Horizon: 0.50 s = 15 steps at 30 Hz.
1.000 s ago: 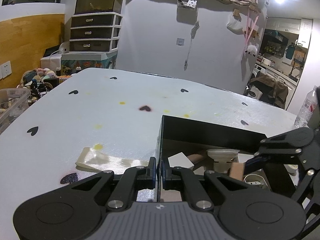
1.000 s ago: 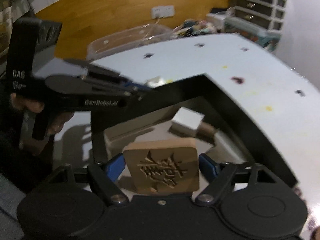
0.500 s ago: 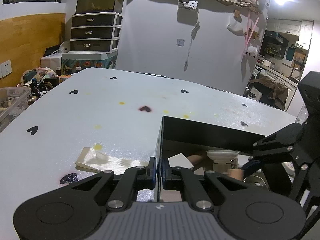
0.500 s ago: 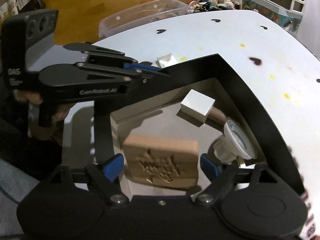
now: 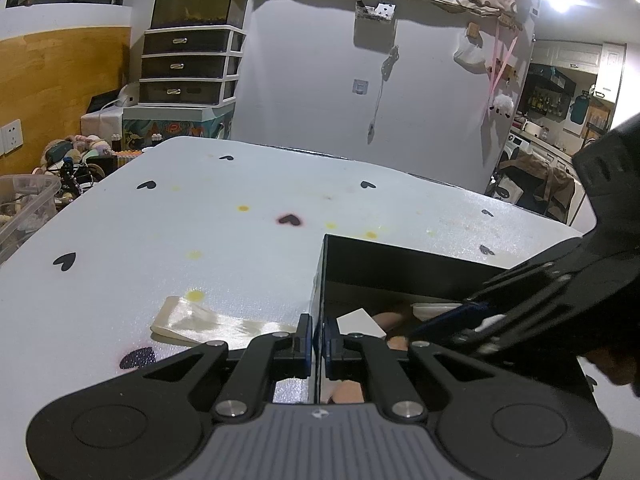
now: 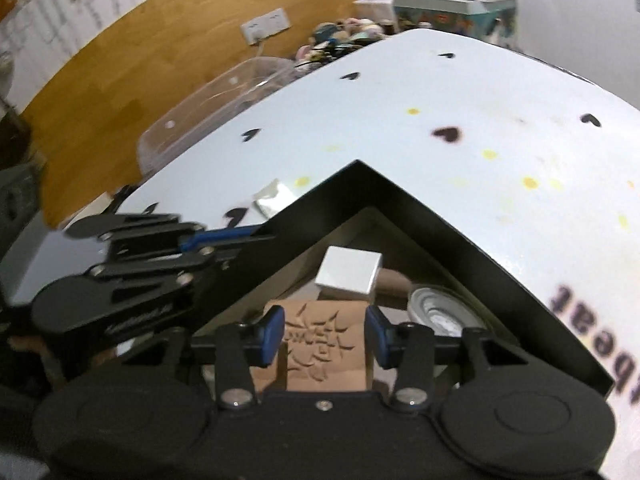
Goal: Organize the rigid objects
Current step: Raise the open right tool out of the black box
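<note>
A white table (image 5: 240, 248) printed with small black hearts and dotted with yellow stains carries a black box (image 5: 400, 256), which sits near its front edge. Just left of the box lies a flat, shiny, cream-coloured packet (image 5: 200, 322), close to the box wall. Beyond the box the tabletop shows only hearts and stains.

Carved wooden block (image 6: 320, 350) lies flat in the black box (image 6: 420, 216) — beside a white cube (image 6: 348, 276).
</note>
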Each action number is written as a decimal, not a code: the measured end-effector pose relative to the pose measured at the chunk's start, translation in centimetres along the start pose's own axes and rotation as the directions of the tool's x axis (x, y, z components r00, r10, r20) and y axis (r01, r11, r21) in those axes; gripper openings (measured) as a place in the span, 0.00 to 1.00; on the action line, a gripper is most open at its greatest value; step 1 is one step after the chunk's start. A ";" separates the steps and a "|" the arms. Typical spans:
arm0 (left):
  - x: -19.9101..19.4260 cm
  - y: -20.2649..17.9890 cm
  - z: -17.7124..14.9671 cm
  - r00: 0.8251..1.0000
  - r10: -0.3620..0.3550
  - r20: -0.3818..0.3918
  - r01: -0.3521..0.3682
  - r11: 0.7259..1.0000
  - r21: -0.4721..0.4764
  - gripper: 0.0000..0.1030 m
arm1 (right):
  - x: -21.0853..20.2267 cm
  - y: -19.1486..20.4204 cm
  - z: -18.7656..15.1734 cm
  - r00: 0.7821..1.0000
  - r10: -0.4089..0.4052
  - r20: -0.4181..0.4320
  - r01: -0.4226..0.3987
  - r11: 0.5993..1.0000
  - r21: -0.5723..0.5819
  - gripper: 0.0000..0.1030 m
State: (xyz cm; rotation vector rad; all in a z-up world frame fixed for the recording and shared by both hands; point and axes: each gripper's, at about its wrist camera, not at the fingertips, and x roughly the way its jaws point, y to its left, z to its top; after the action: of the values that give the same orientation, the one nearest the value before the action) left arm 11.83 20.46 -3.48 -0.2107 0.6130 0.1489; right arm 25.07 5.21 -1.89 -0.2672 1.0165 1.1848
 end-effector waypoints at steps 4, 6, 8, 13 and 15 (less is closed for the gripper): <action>0.0 0.0 0.0 1.000 -0.002 0.000 0.002 1.000 -0.003 0.05 | 0.8 -0.4 0.4 0.999 -0.019 0.051 0.016 0.998 0.062 0.45; 0.0 0.0 0.0 1.000 -0.001 0.000 0.001 1.000 -0.003 0.05 | 1.1 -0.1 0.6 0.998 -0.027 0.049 0.024 0.998 0.052 0.45; 0.0 0.0 0.0 1.000 -0.002 0.000 0.002 1.000 -0.003 0.05 | 1.7 0.5 0.6 0.998 -0.053 0.035 0.052 0.998 0.016 0.45; 0.0 0.1 0.0 1.000 -0.006 -0.002 0.006 1.000 -0.006 0.05 | 1.7 2.0 -0.3 0.998 -0.057 -0.008 0.055 0.989 -0.138 0.41; 0.0 0.1 0.0 1.000 -0.005 -0.002 0.005 1.000 -0.006 0.05 | 1.4 2.2 -0.8 0.999 -0.029 -0.033 0.022 0.983 -0.184 0.41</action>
State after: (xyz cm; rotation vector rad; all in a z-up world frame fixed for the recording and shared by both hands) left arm 11.82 20.53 -3.55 -0.2180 0.6137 0.1454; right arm 22.76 6.51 -2.68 -0.4473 0.9324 1.2562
